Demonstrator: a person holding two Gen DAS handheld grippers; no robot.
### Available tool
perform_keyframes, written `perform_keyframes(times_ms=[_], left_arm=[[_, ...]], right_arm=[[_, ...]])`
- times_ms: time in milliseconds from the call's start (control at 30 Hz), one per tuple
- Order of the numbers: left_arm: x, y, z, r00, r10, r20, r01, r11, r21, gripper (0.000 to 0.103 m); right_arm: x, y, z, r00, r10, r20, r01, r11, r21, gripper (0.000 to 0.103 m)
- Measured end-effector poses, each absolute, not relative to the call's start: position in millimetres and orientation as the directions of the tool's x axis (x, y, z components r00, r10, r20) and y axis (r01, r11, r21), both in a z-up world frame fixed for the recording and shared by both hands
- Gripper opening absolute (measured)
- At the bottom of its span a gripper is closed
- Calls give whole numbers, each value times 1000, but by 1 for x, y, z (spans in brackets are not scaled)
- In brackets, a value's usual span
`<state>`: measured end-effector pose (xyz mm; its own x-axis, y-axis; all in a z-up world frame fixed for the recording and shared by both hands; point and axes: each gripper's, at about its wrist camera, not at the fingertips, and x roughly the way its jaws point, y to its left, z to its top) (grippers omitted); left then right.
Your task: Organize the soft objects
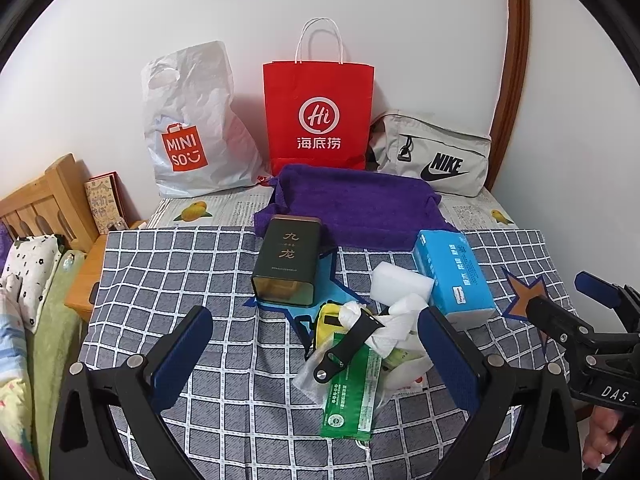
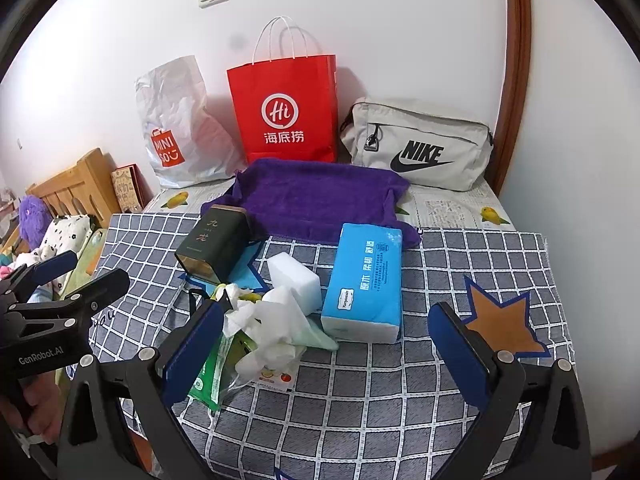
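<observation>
Left gripper (image 1: 316, 344) spread wide, empty, above clutter pile (image 1: 360, 348) on checked cloth (image 1: 168, 280). Right gripper (image 2: 326, 348) likewise wide, empty. Blue tissue pack (image 2: 366, 280) beside white sponge (image 2: 296, 276); purple towel (image 2: 316, 196) behind.

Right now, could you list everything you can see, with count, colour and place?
plastic bag: 1, white with orange logo, back left by the wall
paper bag: 1, red, back centre
pouch: 1, grey, back right
towel: 1, purple, before the bags
tin: 1, dark green, lying on a blue star
tissue pack: 1, blue, right of centre
foam block: 1, white, beside the tissue pack
green packet: 1, green, front of the small pile
black strap: 1, on the pile
crumpled tissue: white, on the pile
checked cloth: 1, grey-white, covering the table
left gripper: open, empty
right gripper: open, empty
</observation>
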<state>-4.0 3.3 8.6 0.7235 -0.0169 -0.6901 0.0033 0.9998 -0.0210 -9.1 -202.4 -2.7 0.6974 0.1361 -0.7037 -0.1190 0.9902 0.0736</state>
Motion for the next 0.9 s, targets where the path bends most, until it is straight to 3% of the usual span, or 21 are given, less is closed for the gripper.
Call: perform_keyframes(times_ms=[900], left_arm=[[-10,4,10,734,-21,-679,12,1000,-17,103]], right_arm=[[-14,-201,0,712,130,-690,-118,991,65,101]])
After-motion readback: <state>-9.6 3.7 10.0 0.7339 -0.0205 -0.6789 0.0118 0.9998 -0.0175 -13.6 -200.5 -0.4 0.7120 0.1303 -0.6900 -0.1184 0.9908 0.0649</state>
